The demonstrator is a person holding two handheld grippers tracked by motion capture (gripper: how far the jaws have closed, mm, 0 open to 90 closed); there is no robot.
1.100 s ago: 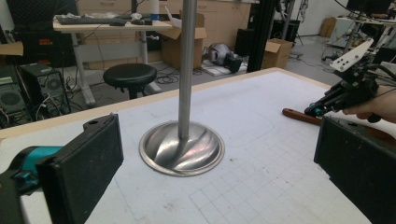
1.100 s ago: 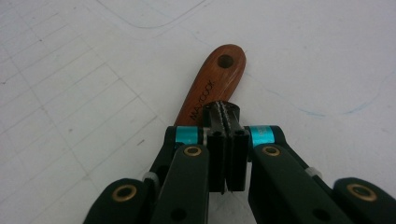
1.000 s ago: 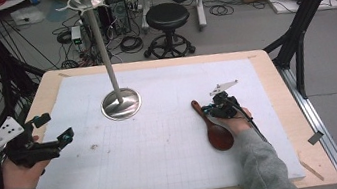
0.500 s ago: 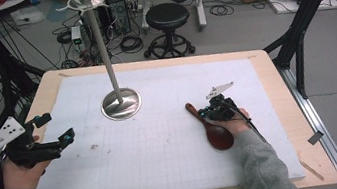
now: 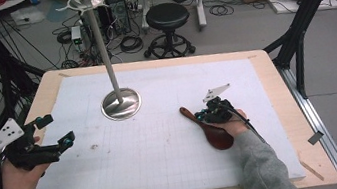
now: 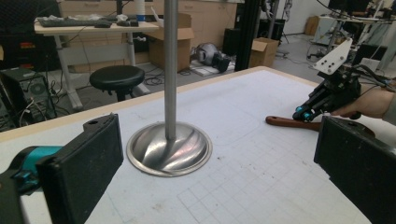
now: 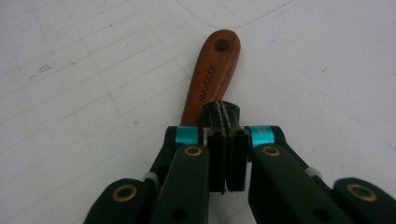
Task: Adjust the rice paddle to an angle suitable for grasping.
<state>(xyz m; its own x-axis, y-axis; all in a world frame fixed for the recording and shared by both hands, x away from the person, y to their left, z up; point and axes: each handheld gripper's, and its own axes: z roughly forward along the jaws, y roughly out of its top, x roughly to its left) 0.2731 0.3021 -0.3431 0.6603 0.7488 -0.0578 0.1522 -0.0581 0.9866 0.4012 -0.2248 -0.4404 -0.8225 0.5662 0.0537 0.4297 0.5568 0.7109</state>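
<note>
Change since a second ago: the wooden spoon (image 5: 215, 134) has been swung slightly. Its handle end has gone from pointing to about 11 o'clock to about 10 o'clock, and it now sits a little nearer the person. The bowl has barely shifted and still lies at about 4 o'clock on the bench (image 5: 263, 67), on the white grid mat (image 5: 177, 169), half under the person's right hand. The right hand-held gripper (image 5: 201, 115) has moved to 9 o'clock together with the handle.

Right hand-held gripper: in the right gripper view its jaws are seen pressed together with no gap, and the tips are over the handle just short of the hanging hole. The flat printed face of the handle is wider than the closed jaws, so it is not clamped across its width. Whether an edge is nipped cannot be told. Judged: the handle is being nudged or pivoted, and a true pick-up has not yet been made.

Left hand-held gripper (image 5: 56, 130): jaws are spread wide and hold nothing. It is at about 8 o'clock on the bench, well apart from the spoon, unchanged from the earlier pictures, and is aimed at the metal stand (image 5: 121, 103).

The stand is upright at about 11 o'clock, with a domed base on the mat and hooks on top, and has not been touched.

Meaning, as a judgement: the spoon is being re-aimed for a better grasp, probably so it can be hung on the stand by the handle hole. The work is at an early stage, with the spoon still flat on the mat.
</note>
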